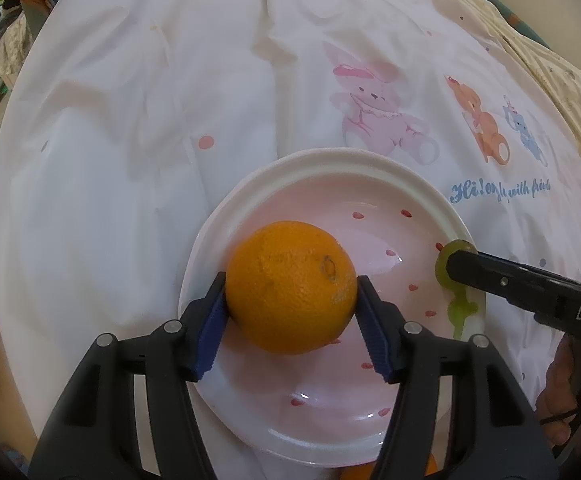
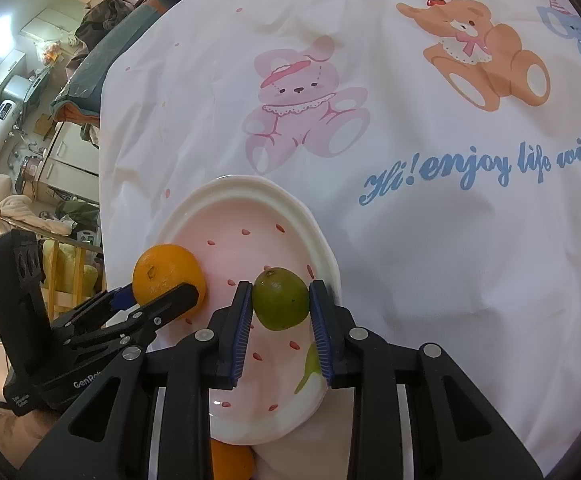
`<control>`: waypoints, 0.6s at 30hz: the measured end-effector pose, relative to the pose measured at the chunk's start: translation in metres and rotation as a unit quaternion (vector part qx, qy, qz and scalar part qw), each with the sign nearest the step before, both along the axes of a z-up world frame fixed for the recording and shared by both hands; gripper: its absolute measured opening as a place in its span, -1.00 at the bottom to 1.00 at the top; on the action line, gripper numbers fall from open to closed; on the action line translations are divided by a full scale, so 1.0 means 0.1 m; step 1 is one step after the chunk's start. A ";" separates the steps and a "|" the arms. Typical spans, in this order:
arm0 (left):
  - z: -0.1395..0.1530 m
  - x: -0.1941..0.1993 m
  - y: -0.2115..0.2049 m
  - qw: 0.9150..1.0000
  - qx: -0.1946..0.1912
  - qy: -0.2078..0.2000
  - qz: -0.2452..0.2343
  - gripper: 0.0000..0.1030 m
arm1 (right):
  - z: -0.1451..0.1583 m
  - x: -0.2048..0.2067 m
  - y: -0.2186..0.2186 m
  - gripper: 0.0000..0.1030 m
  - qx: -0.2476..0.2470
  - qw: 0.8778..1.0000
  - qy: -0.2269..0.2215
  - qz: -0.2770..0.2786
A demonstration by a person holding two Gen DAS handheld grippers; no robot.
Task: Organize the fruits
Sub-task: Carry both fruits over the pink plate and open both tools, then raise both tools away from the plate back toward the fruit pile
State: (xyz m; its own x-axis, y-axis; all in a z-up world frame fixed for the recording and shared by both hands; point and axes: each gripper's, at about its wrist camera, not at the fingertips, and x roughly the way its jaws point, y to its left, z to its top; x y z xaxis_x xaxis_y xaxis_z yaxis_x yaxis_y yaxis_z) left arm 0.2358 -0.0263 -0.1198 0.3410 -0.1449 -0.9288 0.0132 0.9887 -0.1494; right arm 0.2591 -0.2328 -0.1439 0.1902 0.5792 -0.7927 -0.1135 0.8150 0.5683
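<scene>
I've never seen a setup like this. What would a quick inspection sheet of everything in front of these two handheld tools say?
Surface: wrinkled white cloth printed with teddy bears and blue lettering.
Job's things: pink plate with red specks; orange and green fruit both over it; a second orange peeks out below the plate's near rim.
Clutter: nothing seen on the cloth.
Grippers: left tool shut on the orange; right tool shut on the green fruit.
Cables: a thin dark cord by the hand at the left view's right edge.
Surroundings: a cluttered room with cabinets, piled clothes and wooden rails beyond the cloth's left side.
</scene>
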 end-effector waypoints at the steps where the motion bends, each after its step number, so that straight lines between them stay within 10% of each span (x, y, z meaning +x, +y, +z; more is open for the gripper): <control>1: 0.00 0.00 0.00 1.000 0.000 0.001 0.001 0.12 | 0.00 0.00 0.00 -0.39 -0.001 1.000 -0.002 0.000; 8: 0.07 -0.03 -0.03 1.000 0.010 -0.020 0.005 0.68 | 0.02 0.01 0.02 -0.36 -0.007 1.000 0.000 0.001; 12: 0.17 -0.04 0.04 0.999 0.000 -0.033 0.020 0.69 | 0.12 0.01 -0.03 0.21 0.019 1.000 -0.013 -0.002; 18: 0.35 -0.11 0.14 0.997 -0.010 -0.061 0.038 0.69 | 0.34 -0.02 -0.12 0.24 0.025 0.999 -0.034 -0.021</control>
